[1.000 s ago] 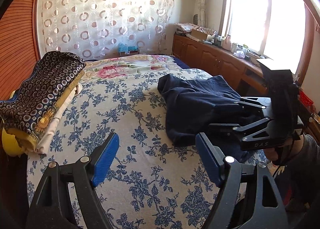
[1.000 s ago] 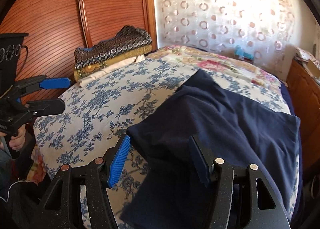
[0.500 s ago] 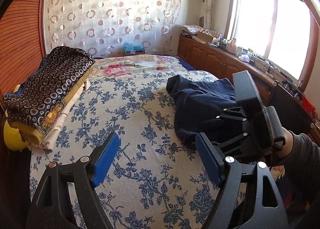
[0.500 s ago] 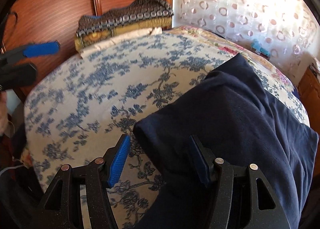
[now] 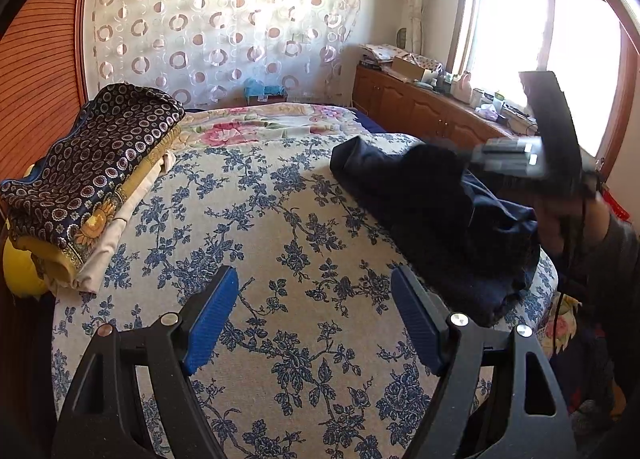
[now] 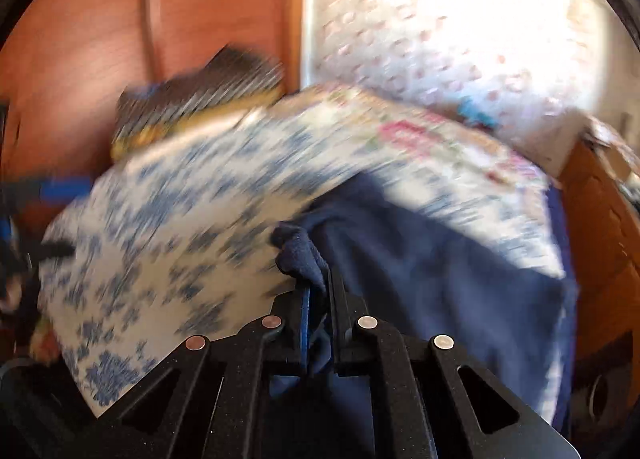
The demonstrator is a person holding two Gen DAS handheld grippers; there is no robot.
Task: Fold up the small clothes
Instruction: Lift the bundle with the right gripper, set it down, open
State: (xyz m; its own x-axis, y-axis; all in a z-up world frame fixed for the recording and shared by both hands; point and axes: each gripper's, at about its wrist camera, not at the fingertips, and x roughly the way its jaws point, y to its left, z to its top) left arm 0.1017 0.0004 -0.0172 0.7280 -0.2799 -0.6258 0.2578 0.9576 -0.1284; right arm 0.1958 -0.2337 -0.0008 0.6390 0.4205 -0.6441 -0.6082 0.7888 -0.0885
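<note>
At the far left of my left wrist view I see a folded stack of dark circle-patterned and yellow sunflower-print cloth (image 5: 88, 183), resting on the left edge of the bed with the white-and-blue floral cover (image 5: 256, 243), against the ribbed reddish-brown wooden wall (image 5: 36, 71). My left claw (image 5: 314, 323) hangs over the near part of the bed with its blue-padded fingers (image 5: 210, 323) spread wide apart and nothing between them; the floral cover shows in the gap. Behind the bed hangs a sheer white curtain with brown ring shapes (image 5: 224, 27). Further right lies the dark navy blue soft garment (image 5: 432, 211), bunched along the right side of the bed, its near end at the bed's corner. Above it, blurred, is my right claw (image 5: 516, 157), seen from the side, with part of the navy cloth lifted up to it. A wooden cabinet (image 5: 424, 107) with clutter on top runs under the bright window (image 5: 548, 59) at the right.

My right wrist view is heavily blurred. The cloth stack (image 6: 200, 99) is a smear at upper left, the floral bed (image 6: 180, 227) spreads below it. My right claw (image 6: 318, 287) is clamped tight on a bunched fold of the navy garment (image 6: 440, 283), a knot of fabric poking out just past the fingertips; the rest of it drapes rightward over the bed.
</note>
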